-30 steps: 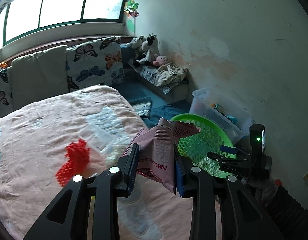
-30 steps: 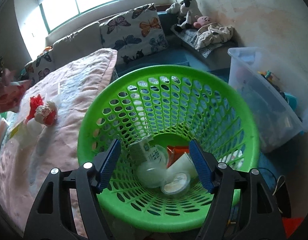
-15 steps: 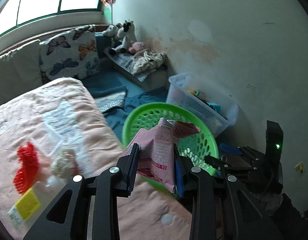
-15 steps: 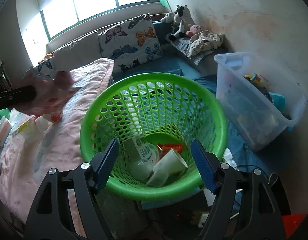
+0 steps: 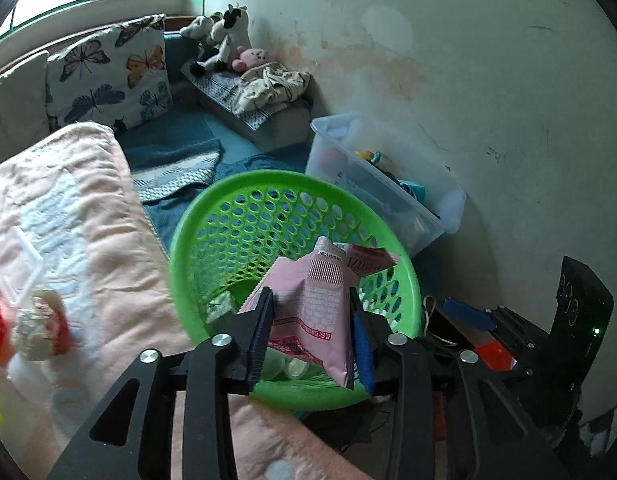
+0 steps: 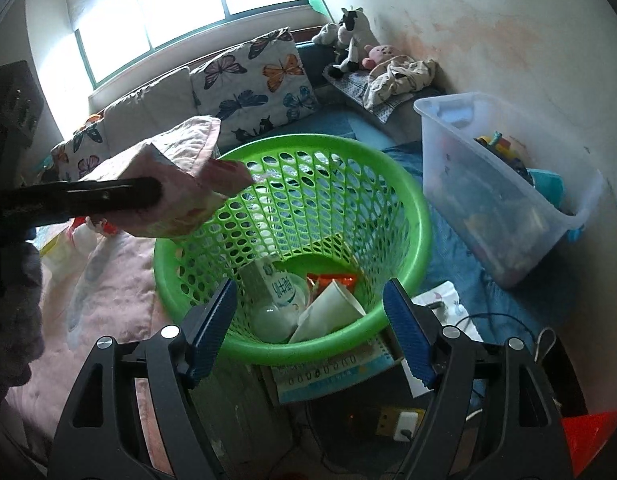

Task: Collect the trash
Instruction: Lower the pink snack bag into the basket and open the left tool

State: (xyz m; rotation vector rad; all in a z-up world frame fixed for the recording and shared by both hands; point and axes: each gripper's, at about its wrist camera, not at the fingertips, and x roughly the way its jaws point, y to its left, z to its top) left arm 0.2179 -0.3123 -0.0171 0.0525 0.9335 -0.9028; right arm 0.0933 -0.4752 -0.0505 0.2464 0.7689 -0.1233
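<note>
My left gripper (image 5: pixel 310 330) is shut on a pink snack bag (image 5: pixel 312 304) and holds it over the near rim of the green mesh basket (image 5: pixel 228 208). In the right wrist view the bag (image 6: pixel 168 196) hangs over the basket's left rim (image 6: pixel 420 216). My right gripper (image 6: pixel 312 328) is open and empty, just in front of the basket. Inside the basket lie a plastic bottle (image 6: pixel 278 300), a paper cup (image 6: pixel 328 316) and an orange wrapper (image 6: pixel 332 280). More trash, a red-and-white crumpled piece (image 5: pixel 40 328) and a clear plastic tray (image 5: pixel 16 264), lies on the pink bed cover (image 5: pixel 88 216).
A clear storage bin (image 5: pixel 384 184) with toys stands against the wall right of the basket. Butterfly pillows (image 5: pixel 108 72) and stuffed animals (image 5: pixel 224 40) sit at the back. A power strip (image 6: pixel 400 428) and cables lie on the floor below the basket.
My left gripper has carried the pink bag from above the bed to over the basket. My right gripper has pulled back a little from the basket and stays open.
</note>
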